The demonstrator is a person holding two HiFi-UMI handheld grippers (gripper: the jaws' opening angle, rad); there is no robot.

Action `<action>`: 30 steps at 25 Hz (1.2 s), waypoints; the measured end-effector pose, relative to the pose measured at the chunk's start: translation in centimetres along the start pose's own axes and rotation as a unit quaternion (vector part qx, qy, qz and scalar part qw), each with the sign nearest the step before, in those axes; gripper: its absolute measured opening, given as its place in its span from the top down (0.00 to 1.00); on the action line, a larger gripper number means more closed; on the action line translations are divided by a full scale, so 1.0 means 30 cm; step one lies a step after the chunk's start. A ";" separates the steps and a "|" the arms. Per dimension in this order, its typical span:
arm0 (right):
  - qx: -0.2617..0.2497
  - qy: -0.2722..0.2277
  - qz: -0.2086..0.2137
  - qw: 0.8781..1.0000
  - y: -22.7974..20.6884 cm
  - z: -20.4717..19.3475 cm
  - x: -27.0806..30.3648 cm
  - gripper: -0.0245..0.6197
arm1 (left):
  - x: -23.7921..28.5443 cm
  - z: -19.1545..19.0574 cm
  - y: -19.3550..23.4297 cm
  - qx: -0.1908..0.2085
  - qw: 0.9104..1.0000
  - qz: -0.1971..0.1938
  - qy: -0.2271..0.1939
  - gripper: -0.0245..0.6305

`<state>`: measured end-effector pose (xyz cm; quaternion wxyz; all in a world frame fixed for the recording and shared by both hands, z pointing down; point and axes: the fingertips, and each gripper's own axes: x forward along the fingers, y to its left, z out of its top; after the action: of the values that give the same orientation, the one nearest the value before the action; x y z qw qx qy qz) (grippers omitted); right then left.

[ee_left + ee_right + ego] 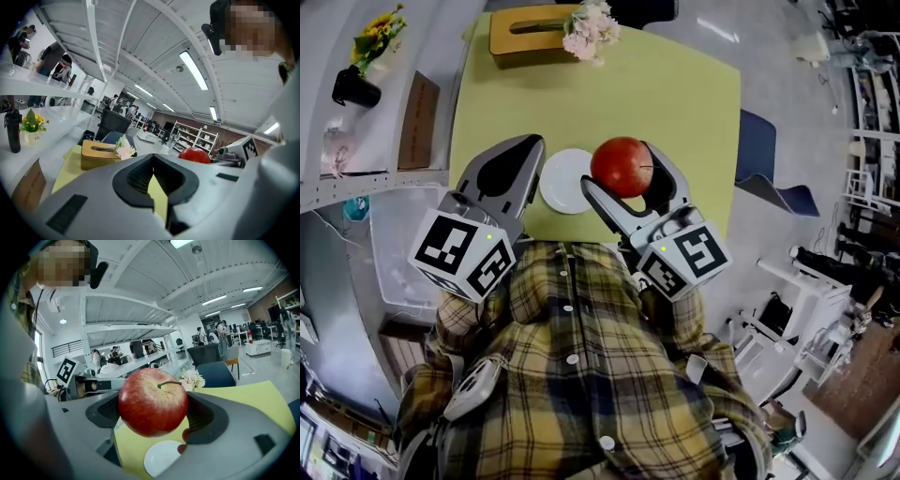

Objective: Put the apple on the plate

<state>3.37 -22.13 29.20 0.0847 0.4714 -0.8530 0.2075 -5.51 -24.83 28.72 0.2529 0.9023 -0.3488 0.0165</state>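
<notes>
Squeezing the round red apple [622, 166], our right gripper [153, 416] hangs just right of the small white plate [563, 183] (left gripper [153, 161] shut).

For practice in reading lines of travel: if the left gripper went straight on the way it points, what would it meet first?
The left gripper would probably meet the yellow table, seen between its jaws, right of the tissue box; depth is unclear.

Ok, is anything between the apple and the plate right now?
Nothing visible. The right gripper holds the apple just right of the bare plate; the left gripper sits beside the plate's other edge, not over it.
</notes>
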 end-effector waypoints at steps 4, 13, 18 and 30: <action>0.000 0.011 0.001 1.000 -0.028 -0.006 0.007 0.36 | 0.033 -0.003 -0.002 -0.003 1.000 -0.002 0.001 0.95; 0.008 0.036 0.002 0.999 -0.047 -0.092 0.071 0.36 | 0.062 -0.090 0.057 -0.023 0.999 0.005 0.030 0.95; 0.005 0.055 -0.001 0.998 -0.050 -0.165 0.110 0.36 | 0.065 -0.142 0.091 -0.031 0.998 0.012 0.050 0.95; -0.027 0.099 -0.040 0.994 -0.108 -0.402 0.164 0.36 | 0.056 -0.312 0.126 -0.053 0.994 0.028 0.096 0.95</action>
<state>2.82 -22.20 42.62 0.1897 0.4796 -0.8261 0.2271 -5.28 -23.88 38.92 0.3321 0.8719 -0.3480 0.0919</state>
